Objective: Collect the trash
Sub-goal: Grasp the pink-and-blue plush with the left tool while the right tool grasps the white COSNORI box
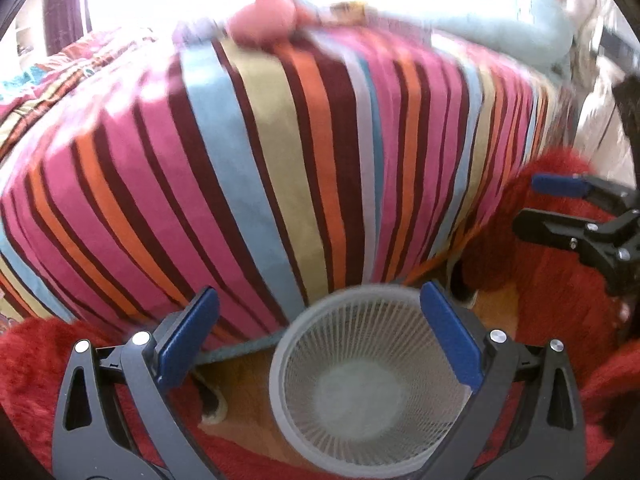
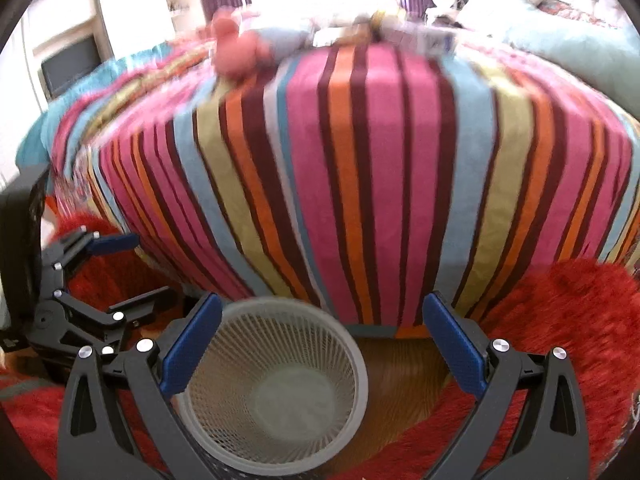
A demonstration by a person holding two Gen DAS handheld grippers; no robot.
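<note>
Blue-padded fingers of the left gripper (image 1: pixel 320 330) and the right gripper (image 2: pixel 322 340) hang spread wide and empty over a white mesh wastebasket (image 1: pixel 370 380) standing on the floor against a striped bedspread (image 1: pixel 280 152). Nothing shows inside the basket, so collecting looks barely begun. Blurred litter (image 2: pixel 416 36) lies far up on the bed beside a pink toy (image 2: pixel 236 52); the next move calls for a reach there.

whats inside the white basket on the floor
Nothing shows inside the basket: both views look down past its slatted wall to a bare pale bottom. In the right wrist view the left jaw covers part of the rim, and blur could hide small scraps.
</note>
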